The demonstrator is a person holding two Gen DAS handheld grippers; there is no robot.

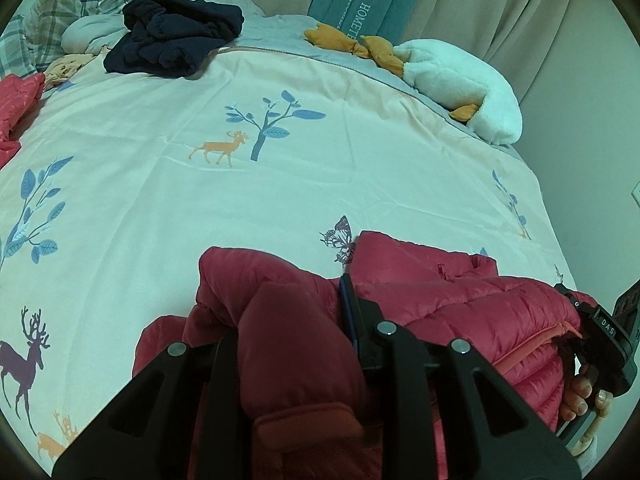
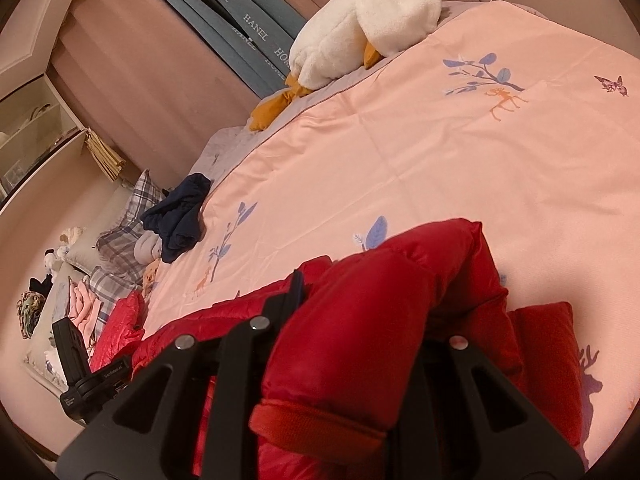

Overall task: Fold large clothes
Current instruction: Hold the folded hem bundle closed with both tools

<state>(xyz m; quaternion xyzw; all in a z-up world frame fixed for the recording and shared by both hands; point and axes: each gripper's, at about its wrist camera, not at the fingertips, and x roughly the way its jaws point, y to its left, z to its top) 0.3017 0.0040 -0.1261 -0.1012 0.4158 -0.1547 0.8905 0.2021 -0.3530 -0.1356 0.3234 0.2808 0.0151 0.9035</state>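
A red quilted puffer jacket (image 1: 460, 300) lies at the near edge of the bed. My left gripper (image 1: 296, 320) is shut on one of its sleeves, whose cuff (image 1: 304, 424) hangs back over the jaws. My right gripper (image 2: 360, 312) is shut on the other sleeve (image 2: 360, 340), its cuff (image 2: 320, 420) draped toward the camera. The right gripper's body and the hand holding it show in the left wrist view (image 1: 600, 336). The left gripper's body shows in the right wrist view (image 2: 80, 380). Most fingertips are hidden by fabric.
The bed has a pale duvet (image 1: 280, 200) printed with deer and trees. A dark navy garment (image 1: 176, 36) and plaid pillows (image 1: 80, 0) lie at the far end. A white plush duck (image 1: 460, 88) lies at the far right. Another red garment (image 1: 16, 108) lies at the left.
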